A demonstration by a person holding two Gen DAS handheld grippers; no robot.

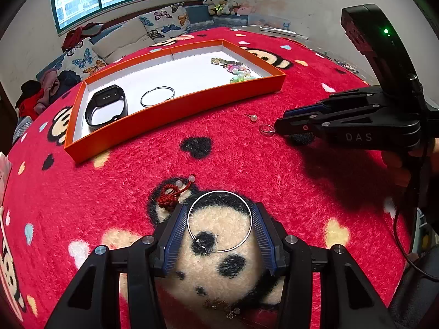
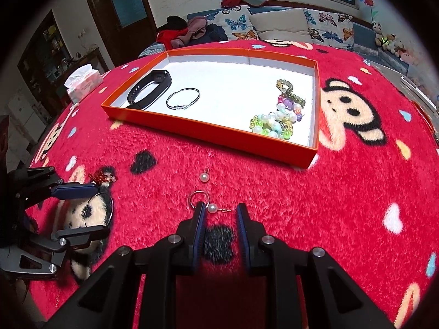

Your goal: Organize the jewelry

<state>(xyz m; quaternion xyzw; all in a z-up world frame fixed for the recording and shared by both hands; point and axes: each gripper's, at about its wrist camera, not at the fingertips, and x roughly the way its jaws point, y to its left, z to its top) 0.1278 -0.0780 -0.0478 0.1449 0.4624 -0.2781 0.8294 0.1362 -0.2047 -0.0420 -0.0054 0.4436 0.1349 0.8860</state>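
My left gripper (image 1: 219, 213) is shut on a large silver bangle (image 1: 219, 220) that lies on the red plush cover; both blue pads press its sides. A red knotted charm (image 1: 172, 192) with pale beads lies just beyond its left finger. My right gripper (image 2: 221, 209) stands open, low over the cover, with a pearl earring (image 2: 212, 207) between its fingertips beside the left pad. A small silver ring (image 2: 197, 197) and a second pearl earring (image 2: 203, 176) lie just ahead. The orange tray (image 2: 208, 130) holds a black smart band (image 2: 149, 90), a thin bangle (image 2: 183, 98) and beaded bracelets (image 2: 279, 115).
The red cover (image 1: 247, 170) with cartoon monkeys spans the whole surface. A small gold piece (image 1: 219, 305) lies under my left gripper's body. A tissue box (image 2: 83, 81) stands at the far left edge. A sofa with butterfly cushions (image 2: 241, 24) lies behind the tray.
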